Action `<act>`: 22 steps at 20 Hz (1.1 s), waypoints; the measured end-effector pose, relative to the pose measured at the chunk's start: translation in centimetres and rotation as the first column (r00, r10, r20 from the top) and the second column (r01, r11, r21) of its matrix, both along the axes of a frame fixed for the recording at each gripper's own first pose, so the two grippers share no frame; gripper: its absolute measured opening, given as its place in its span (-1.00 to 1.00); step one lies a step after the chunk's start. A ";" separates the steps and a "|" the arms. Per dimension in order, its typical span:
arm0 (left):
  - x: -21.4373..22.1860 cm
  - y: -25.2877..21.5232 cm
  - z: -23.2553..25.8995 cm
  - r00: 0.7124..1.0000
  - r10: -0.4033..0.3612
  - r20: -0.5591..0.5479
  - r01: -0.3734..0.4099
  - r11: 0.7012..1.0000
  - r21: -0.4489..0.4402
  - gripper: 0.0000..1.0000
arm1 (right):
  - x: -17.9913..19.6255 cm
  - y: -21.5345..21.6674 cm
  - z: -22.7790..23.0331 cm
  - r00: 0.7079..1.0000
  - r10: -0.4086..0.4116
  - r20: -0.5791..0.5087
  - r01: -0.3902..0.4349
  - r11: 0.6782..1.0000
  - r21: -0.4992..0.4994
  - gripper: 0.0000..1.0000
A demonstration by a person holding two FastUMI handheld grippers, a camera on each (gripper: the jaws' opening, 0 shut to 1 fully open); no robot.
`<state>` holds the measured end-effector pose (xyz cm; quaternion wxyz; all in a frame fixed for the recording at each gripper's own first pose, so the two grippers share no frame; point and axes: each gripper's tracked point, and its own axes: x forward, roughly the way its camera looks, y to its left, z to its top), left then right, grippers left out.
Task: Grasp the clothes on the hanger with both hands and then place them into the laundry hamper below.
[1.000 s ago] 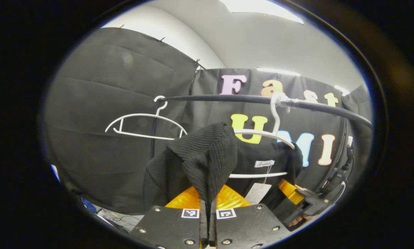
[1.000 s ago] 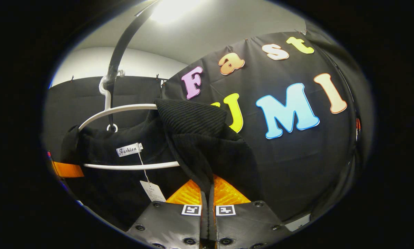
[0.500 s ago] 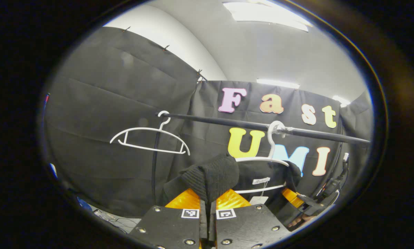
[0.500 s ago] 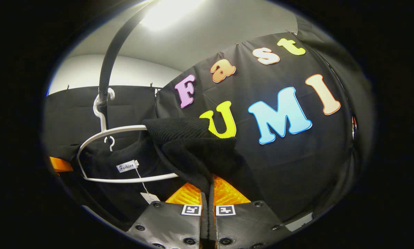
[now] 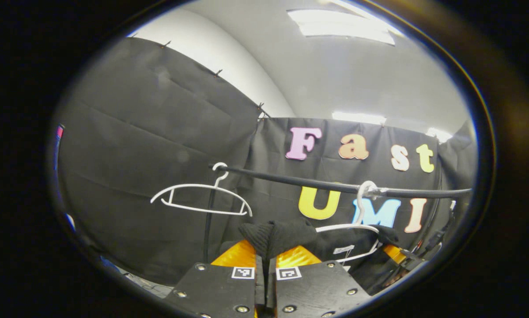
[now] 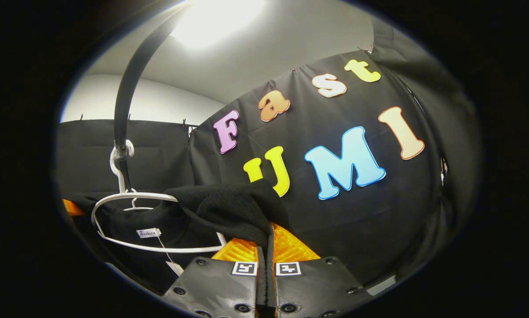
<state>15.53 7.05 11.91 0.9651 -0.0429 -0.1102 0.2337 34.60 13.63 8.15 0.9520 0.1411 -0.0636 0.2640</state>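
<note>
Black rail (image 5: 317,184); both hand-held grippers (image 5: 266,260) (image 6: 265,247) clamp black sweater (image 6: 229,210), neck label unread.

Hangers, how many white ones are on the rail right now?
2. An empty hanger hooks near the left end of the black rail; the second hanger, farther right, is tangled with the black garment that both grippers pinch. Others may be out of view.

Black ribbed knit garment (image 6: 229,210) (tagged) draped on white hanger (image 6: 114,198).
</note>
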 end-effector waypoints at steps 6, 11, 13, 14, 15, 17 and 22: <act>-0.2 2.2 1.3 1.000 -0.007 -0.015 0.009 0.997 0.076 -0.92 | 1.6 -1.1 1.4 0.996 -0.070 0.057 0.069 0.997 0.028 -0.98; 1.0 4.2 1.5 0.999 -0.025 -0.023 0.027 0.995 0.095 -0.91 | 2.7 -1.4 2.3 0.986 -0.125 0.113 0.122 0.992 0.033 -0.97; 1.6 5.1 1.2 0.999 -0.040 -0.026 0.042 0.994 0.098 -0.91 | 2.6 -1.4 1.9 0.984 -0.134 0.115 0.132 0.991 0.021 -0.98; 1.7 5.6 1.1 0.998 -0.045 -0.031 0.048 0.994 0.102 -0.91 | 2.9 -1.2 1.5 0.985 -0.131 0.111 0.130 0.991 0.016 -0.98; 1.8 6.0 1.0 0.998 -0.051 -0.037 0.055 0.993 0.105 -0.91 | 3.1 -1.3 1.3 0.984 -0.133 0.114 0.133 0.991 0.010 -0.97; 2.2 6.9 0.5 0.996 -0.066 -0.056 0.072 0.991 0.110 -0.92 | 3.6 -1.3 1.0 0.981 -0.145 0.127 0.147 0.989 -0.005 -0.97; 2.9 8.6 -3.2 0.992 -0.091 -0.090 0.092 0.996 0.008 -0.91 | 4.5 -0.8 -1.1 0.983 -0.147 0.106 0.152 0.987 -0.046 -0.97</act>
